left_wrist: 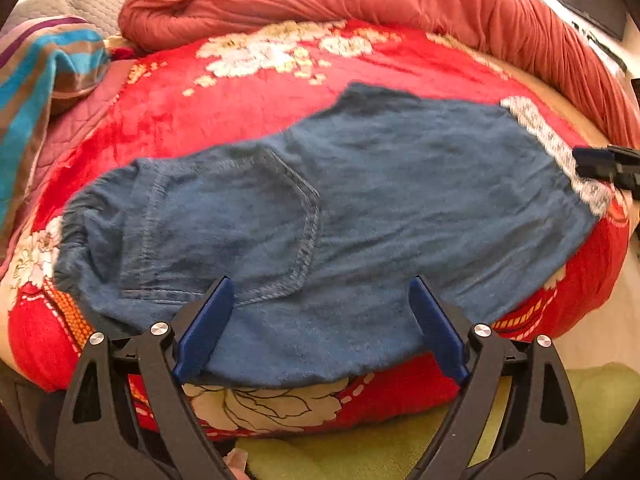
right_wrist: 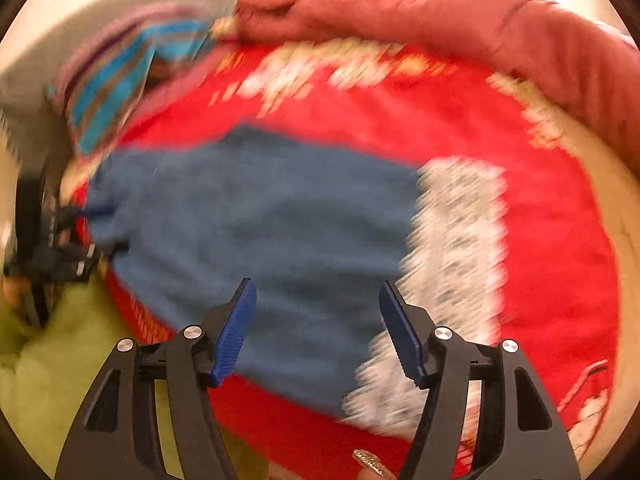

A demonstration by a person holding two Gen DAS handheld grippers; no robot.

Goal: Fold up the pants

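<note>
Bed under red floral blanket [left_wrist: 248, 92]. Blue pants [left_wrist: 340, 200] lie flat mid-blanket, white cuff [left_wrist: 556, 148] right. Left tongs [left_wrist: 320, 320] spread, over near edge. Right tongs [right_wrist: 318, 328] spread, above cuff end.

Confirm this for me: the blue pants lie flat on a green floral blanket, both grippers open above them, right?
Not quite. The blanket under the blue pants is red with flowers, as the left wrist view shows. The left gripper and right gripper are indeed open.
</note>
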